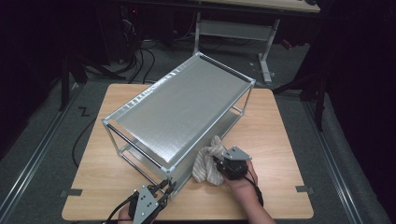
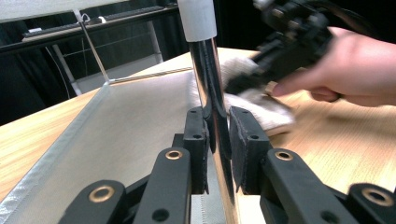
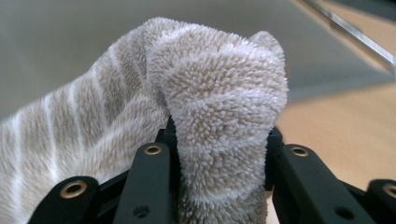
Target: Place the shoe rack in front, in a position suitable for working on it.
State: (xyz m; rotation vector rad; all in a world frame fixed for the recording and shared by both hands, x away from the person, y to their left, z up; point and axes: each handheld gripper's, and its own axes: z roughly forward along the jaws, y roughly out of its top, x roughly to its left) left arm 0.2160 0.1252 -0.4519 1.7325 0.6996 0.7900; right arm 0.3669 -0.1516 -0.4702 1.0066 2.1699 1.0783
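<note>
The high view looks forward and down from above the person's side of the wooden table (image 1: 116,186), far enough to take in the whole metal rack (image 1: 180,109) and both hands. The left gripper view sits very close behind the left gripper (image 2: 217,140) and looks along its jaws, past the rack's chrome post (image 2: 210,74) between them, toward the right gripper (image 2: 289,37) farther off. The right gripper view sits just behind the right gripper (image 3: 219,154), so near that the striped towel (image 3: 219,93) in front blocks most of it. Both gripper views share the rack's lower shelf (image 2: 116,126) and the table.
</note>
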